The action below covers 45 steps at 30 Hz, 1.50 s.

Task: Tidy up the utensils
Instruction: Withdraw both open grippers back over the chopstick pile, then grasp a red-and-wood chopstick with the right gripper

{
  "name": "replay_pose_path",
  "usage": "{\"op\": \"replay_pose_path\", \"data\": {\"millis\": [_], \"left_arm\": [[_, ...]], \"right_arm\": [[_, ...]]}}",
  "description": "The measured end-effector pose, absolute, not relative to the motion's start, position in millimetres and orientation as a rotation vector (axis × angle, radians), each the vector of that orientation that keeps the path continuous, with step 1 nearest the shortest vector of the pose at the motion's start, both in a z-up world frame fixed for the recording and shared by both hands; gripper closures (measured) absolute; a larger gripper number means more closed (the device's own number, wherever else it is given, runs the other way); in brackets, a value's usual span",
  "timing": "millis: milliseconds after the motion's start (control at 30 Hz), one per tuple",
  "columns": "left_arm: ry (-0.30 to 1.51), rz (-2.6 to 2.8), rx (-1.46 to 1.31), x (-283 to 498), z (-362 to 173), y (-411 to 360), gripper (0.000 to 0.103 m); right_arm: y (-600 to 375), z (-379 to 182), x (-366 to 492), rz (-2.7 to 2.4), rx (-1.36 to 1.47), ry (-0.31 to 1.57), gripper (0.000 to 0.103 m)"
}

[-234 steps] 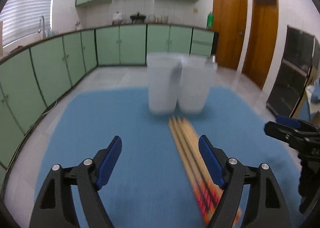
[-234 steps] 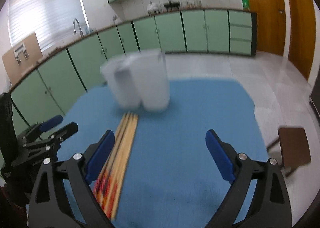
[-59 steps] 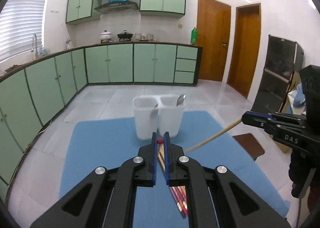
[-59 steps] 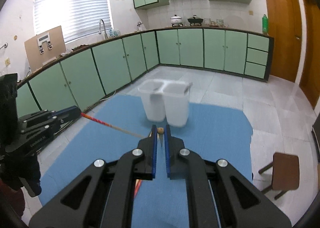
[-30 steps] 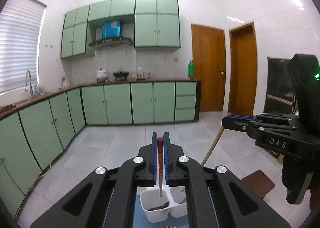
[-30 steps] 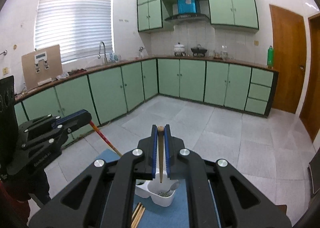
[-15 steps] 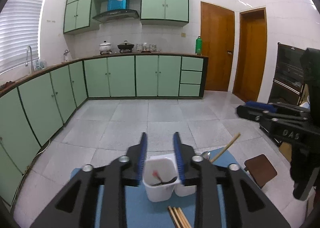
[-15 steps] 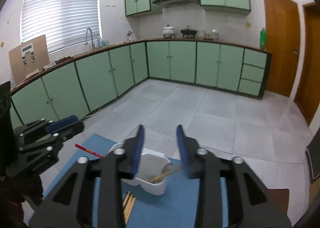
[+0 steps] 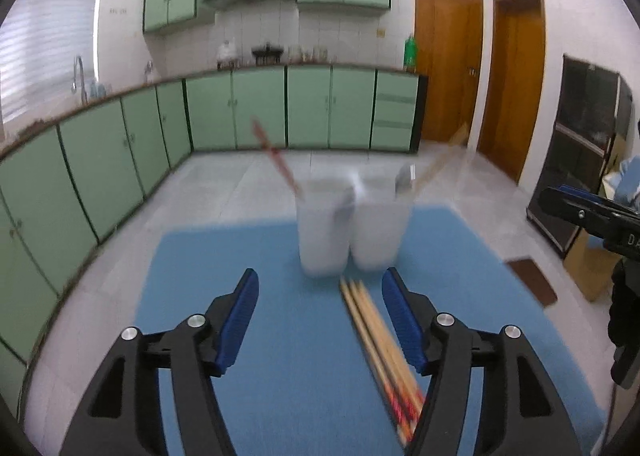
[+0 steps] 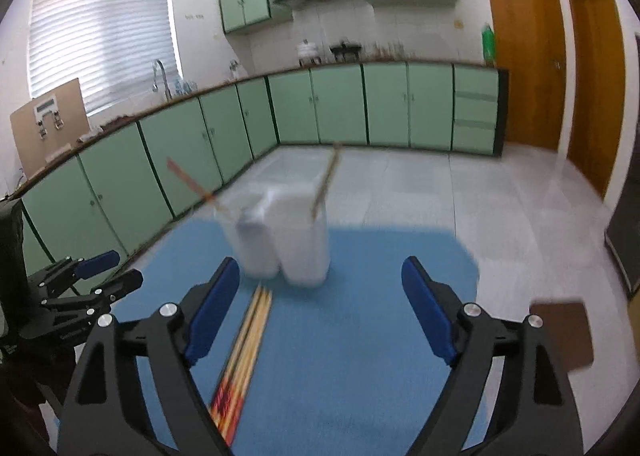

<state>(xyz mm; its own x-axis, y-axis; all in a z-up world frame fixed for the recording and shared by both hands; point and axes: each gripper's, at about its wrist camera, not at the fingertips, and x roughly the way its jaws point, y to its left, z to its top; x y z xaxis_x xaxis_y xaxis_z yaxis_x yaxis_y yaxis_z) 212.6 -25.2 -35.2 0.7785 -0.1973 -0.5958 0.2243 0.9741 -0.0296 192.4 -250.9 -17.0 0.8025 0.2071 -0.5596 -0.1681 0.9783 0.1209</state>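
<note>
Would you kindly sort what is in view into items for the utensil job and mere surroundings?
Job items:
white holder
loose chopsticks
chopstick in left cup
chopstick in right cup
spoon

Surroundings:
blue mat
brown stool
green cabinets

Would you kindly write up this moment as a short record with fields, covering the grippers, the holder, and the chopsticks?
Left gripper: open, empty, above the mat
Right gripper: open, empty, above the mat
Surface: blue mat
White two-compartment plastic utensil holder: upright on the mat
In left compartment: one red-patterned chopstick, leaning left
In right compartment: one plain wooden chopstick, leaning right, beside a metal spoon
Loose wooden chopsticks: bundle flat on the mat, in front of the holder
Image quality: motion blur
</note>
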Motion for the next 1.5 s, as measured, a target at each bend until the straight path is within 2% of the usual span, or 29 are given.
{"op": "replay_pose_path", "data": {"millis": [300, 567, 867, 1233, 1500], "left_arm": [[0.816, -0.183, 0.000, 182, -113, -21, 0.040], [0.899, -0.173, 0.050, 163, -149, -25, 0.039], [0.916, -0.163, 0.050, 155, -159, -24, 0.037], [0.910, -0.163, 0.047, 154, -158, -25, 0.033], [0.906, -0.159, 0.045, 153, -159, -24, 0.033]], "right_arm": [[-220, -104, 146, 0.203, 0.053, 0.786, 0.022], [-187, -142, 123, 0.243, 0.014, 0.895, 0.027], [-169, -148, 118, 0.262, -0.067, 0.916, 0.032], [-156, -155, 118, 0.237, -0.152, 0.926, 0.033], [-181, -149, 115, 0.151, -0.111, 0.895, 0.036]]}}
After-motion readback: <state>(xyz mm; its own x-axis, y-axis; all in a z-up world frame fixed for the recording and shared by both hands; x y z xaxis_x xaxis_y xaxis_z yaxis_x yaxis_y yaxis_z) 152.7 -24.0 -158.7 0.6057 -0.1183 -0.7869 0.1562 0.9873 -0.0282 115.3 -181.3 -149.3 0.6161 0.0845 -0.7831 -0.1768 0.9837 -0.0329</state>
